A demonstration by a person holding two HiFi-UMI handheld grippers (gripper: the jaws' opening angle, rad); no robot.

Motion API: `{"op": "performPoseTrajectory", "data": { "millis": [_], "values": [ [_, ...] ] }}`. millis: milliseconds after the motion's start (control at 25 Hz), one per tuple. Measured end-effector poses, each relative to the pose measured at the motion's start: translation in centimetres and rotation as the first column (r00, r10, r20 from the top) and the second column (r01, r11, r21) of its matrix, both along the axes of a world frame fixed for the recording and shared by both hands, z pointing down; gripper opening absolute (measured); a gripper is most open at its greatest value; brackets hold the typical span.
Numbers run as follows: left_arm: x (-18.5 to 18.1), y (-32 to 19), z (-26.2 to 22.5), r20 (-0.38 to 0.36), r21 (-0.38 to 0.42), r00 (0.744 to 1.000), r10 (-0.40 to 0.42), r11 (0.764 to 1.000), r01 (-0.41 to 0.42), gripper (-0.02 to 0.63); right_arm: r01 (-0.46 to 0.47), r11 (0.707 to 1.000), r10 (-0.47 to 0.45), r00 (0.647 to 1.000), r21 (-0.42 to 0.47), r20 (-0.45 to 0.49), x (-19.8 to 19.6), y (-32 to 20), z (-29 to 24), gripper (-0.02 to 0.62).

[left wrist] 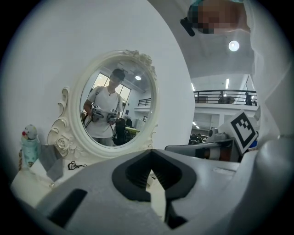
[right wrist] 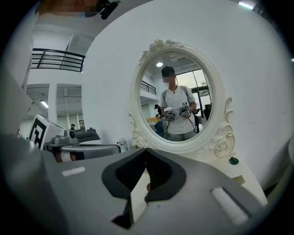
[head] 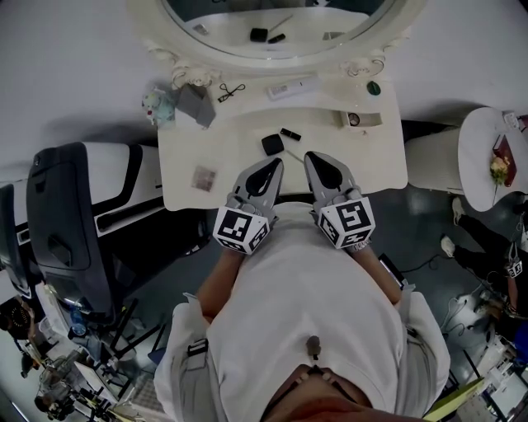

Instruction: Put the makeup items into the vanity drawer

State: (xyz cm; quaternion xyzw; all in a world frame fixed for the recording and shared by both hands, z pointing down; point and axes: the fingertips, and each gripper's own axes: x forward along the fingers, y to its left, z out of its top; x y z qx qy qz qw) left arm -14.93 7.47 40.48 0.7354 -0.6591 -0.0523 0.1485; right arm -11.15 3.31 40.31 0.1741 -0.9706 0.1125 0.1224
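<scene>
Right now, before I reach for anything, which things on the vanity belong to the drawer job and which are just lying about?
Likely for the job: black compact; small black case; eyelash curler; white tube.

Likely just lying about: figurine; grey folded item; green knob-like piece; round side table.

The drawer itself is not in view.

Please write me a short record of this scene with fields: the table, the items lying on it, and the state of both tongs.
table: white vanity table with oval white-framed mirror
items on top: black square compact; small black rectangular case; black eyelash curler
left tongs: shut, empty
right tongs: shut, empty
drawer: none seen open
</scene>
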Motion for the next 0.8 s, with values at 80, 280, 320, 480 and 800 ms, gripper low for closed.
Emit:
{"op": "performPoseTrajectory", "data": {
  "millis": [80, 280, 320, 480, 800],
  "values": [
    [0.0, -0.1, 0.0, -0.004, 0.005, 1.0, 0.011, 1.0, -0.011, 0.005, -0.007, 1.0, 0.007, 1.0, -0.002, -0.001, 0.0, -0.1, 0.0, 0.008],
    [-0.1, -0.1, -0.1, 0.004, 0.003, 1.0, 0.021, 1.0, -0.021, 0.005, -0.016, 1.0, 0.016, 1.0, -0.004, -0.003, -0.2, -0.2, 0.0, 0.008],
    [-0.1, -0.1, -0.2, 0.002, 0.003, 1.0, 0.023, 1.0, -0.023, 0.005, -0.016, 1.0, 0.016, 1.0, -0.005, -0.004, -0.2, -0.2, 0.0, 0.008],
    [-0.6, 0.0, -0.3, -0.031, 0.018, 0.999, 0.02, 1.0, -0.02, 0.006, -0.027, 1.0, 0.027, 1.0, -0.009, -0.008, -0.2, 0.0, 0.1, 0.008],
    [-3.5, -0.1, 1.6, 0.003, 0.013, 1.0, -0.026, 1.0, 0.026, 0.045, -0.083, 0.996, 0.082, 0.996, -0.015, -0.023, 0.9, -0.1, 0.5, 0.008]
  ]
}}
